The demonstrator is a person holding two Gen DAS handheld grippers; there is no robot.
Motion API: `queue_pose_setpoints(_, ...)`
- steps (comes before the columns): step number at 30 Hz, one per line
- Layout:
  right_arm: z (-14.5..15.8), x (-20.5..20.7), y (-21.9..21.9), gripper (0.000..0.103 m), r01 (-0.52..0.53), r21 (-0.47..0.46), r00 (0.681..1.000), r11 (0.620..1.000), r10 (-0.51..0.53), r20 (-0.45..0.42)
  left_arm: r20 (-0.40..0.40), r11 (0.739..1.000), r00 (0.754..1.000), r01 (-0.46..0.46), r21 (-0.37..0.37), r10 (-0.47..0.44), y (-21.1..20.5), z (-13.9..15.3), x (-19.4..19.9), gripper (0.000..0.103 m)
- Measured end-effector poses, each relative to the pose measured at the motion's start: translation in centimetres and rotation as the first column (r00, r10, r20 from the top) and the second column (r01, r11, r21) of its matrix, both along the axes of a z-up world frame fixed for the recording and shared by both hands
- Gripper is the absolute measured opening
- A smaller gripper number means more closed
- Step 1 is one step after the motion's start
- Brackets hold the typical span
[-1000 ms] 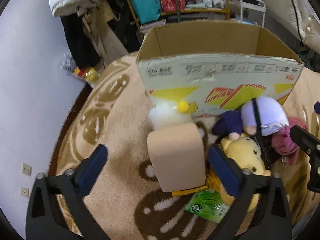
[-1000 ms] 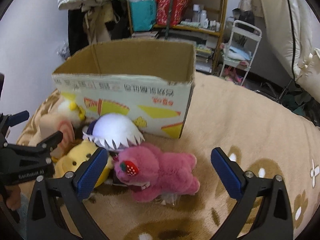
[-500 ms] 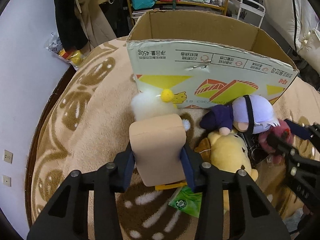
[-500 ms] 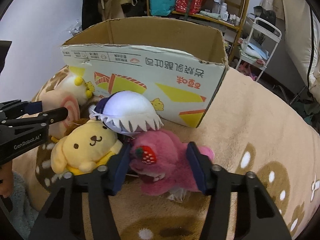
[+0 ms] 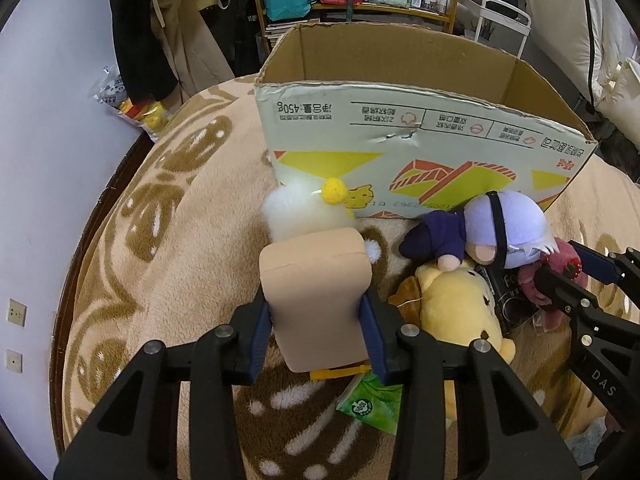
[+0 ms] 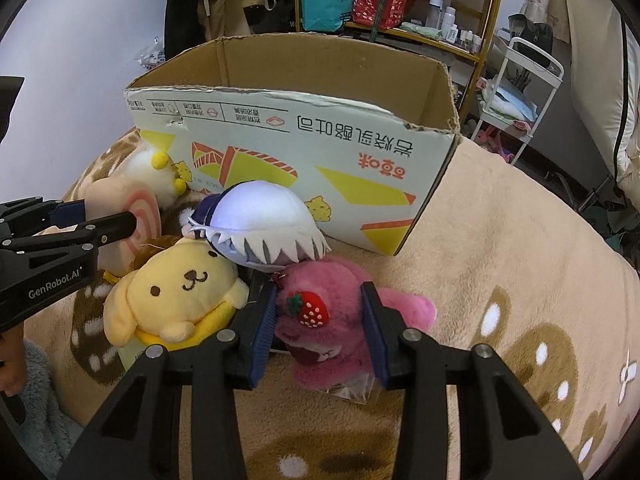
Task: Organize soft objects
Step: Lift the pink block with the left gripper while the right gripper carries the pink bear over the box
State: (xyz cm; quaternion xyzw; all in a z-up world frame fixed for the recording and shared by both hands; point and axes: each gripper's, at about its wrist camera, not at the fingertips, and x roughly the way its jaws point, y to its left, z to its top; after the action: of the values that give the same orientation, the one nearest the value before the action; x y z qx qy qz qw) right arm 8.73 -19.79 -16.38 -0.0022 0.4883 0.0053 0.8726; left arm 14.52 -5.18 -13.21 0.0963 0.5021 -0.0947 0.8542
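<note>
"GenRobot.AI" on the left tool [image 6: 130,222]; upside-down "450g" on the cardboard box [image 5: 400,152].

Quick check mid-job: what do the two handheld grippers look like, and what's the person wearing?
Both the left gripper and right gripper have black angular frames, silver screws and ribbed blue pads. White lettering marks their sides. A fuzzy grey-blue sleeve shows.

Black angular frames on both: left hand-held gripper [image 5: 316,330] and right hand-held gripper [image 6: 318,326]. Blue ribbed pads [image 6: 264,326] inside the fingers, silver round screws [image 5: 154,347] at the joints, white "GenRobot.AI" lettering [image 6: 54,286], fuzzy grey-blue sleeve [image 6: 38,408].
</note>
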Motion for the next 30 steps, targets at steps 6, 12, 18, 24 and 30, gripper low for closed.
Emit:
queue_pose_setpoints(6, 0.2, 0.1, -0.3, 0.043, 0.017, 0.005, 1.0, 1.0, -0.017, -0.011, 0.0, 1.0, 1.0, 0.004, 0.004, -0.004, 0.1, -0.1, 0.1, 0.04)
queue_pose_setpoints(12, 0.3, 0.0, -0.3, 0.042, 0.019, 0.003, 1.0, 1.0, -0.019, 0.004, 0.009, 1.0, 1.0, 0.024, 0.009, -0.024, -0.2, 0.0, -0.2, 0.038)
queue_pose_setpoints(18, 0.7, 0.0, -1.2, 0.042, 0.049, 0.044, 0.999, 0.998, -0.05, 0.016, 0.013, 1.0, 1.0, 0.017, 0.011, -0.018, -0.2, 0.3, -0.3, 0.038)
queue_pose_setpoints(24, 1.3, -0.4, -1.7, 0.042, 0.062, 0.061, 0.997, 0.996, -0.064, 0.035, 0.021, 1.0, 1.0, 0.007, 0.019, -0.008, 0.0, 0.6, -0.5, 0.038)
queue_pose_setpoints(30, 2.3, -1.2, -1.9, 0.042, 0.079, 0.078, 0.994, 0.994, -0.084, 0.063, 0.051, 1.0, 0.999, 0.003, 0.03, -0.004, 0.1, 1.4, -1.2, 0.038)
